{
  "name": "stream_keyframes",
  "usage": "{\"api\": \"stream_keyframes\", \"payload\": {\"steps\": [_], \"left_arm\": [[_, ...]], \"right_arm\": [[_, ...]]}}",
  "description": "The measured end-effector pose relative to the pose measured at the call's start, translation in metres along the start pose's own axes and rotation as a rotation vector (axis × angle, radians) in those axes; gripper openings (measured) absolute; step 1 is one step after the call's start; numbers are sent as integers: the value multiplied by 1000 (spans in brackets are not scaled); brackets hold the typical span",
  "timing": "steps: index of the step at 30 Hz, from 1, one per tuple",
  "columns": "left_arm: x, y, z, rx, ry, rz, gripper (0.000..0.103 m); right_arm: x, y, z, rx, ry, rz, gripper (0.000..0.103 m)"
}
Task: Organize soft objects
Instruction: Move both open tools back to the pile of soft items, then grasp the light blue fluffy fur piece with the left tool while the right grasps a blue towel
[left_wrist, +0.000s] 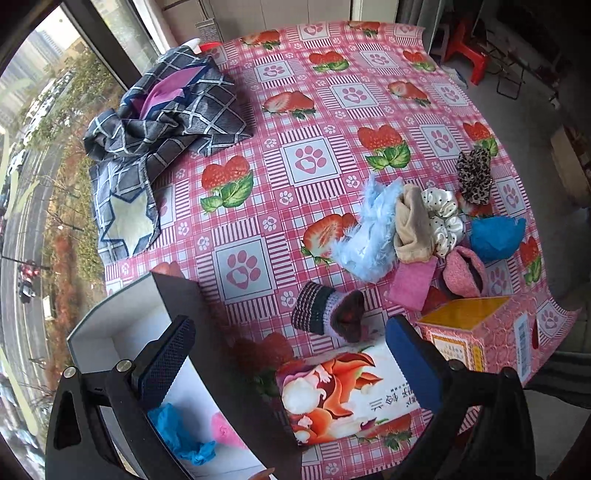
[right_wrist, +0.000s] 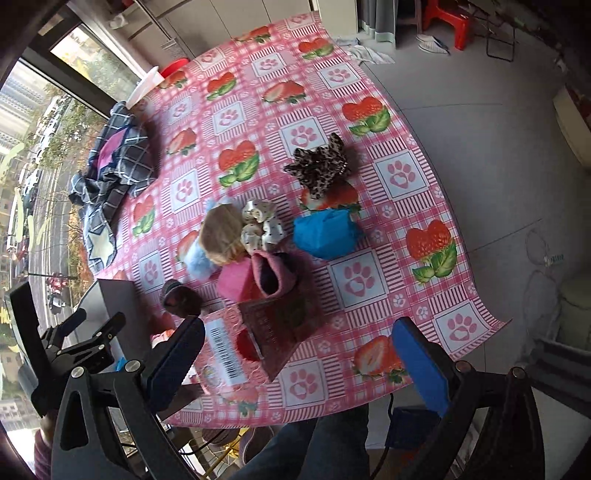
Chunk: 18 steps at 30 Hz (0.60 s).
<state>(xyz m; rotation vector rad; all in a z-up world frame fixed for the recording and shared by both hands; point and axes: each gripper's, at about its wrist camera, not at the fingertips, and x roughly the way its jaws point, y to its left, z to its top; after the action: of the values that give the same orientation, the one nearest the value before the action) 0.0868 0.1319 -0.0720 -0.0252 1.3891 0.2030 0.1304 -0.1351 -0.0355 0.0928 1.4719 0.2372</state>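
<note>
A heap of soft things lies on the strawberry tablecloth (left_wrist: 306, 122): a light blue fluffy piece (left_wrist: 369, 229), a beige cloth (left_wrist: 410, 229), a dotted white scrunchie (left_wrist: 443, 214), a leopard scrunchie (left_wrist: 474, 177), a blue bundle (left_wrist: 496, 236), a pink sponge (left_wrist: 412, 284), a pink slipper (left_wrist: 463, 273) and a striped knitted sock (left_wrist: 328, 310). My left gripper (left_wrist: 291, 365) is open and empty above a white box (left_wrist: 122, 332) that holds a blue piece (left_wrist: 181, 435) and a pink piece (left_wrist: 225, 432). My right gripper (right_wrist: 299, 365) is open and empty over the near table edge, short of the heap (right_wrist: 258, 236).
A checked dark blanket (left_wrist: 162, 122) lies at the far left by the window. A flat box with a fox picture (left_wrist: 351, 398) and a pink-and-yellow carton (left_wrist: 476, 332) stand near me. Red stools (left_wrist: 465, 48) are on the floor beyond the table.
</note>
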Motion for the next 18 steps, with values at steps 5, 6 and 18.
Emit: {"api": "stream_keyframes", "payload": {"steps": [5, 6, 18], "left_arm": [[49, -25, 40, 87, 95, 12, 103], [59, -32, 45, 116, 105, 24, 103], [129, -68, 80, 183, 192, -6, 103]], "right_arm": [[47, -28, 22, 5, 90, 4, 102], [56, -32, 27, 4, 107, 8, 102], [152, -43, 73, -7, 249, 17, 102]]}}
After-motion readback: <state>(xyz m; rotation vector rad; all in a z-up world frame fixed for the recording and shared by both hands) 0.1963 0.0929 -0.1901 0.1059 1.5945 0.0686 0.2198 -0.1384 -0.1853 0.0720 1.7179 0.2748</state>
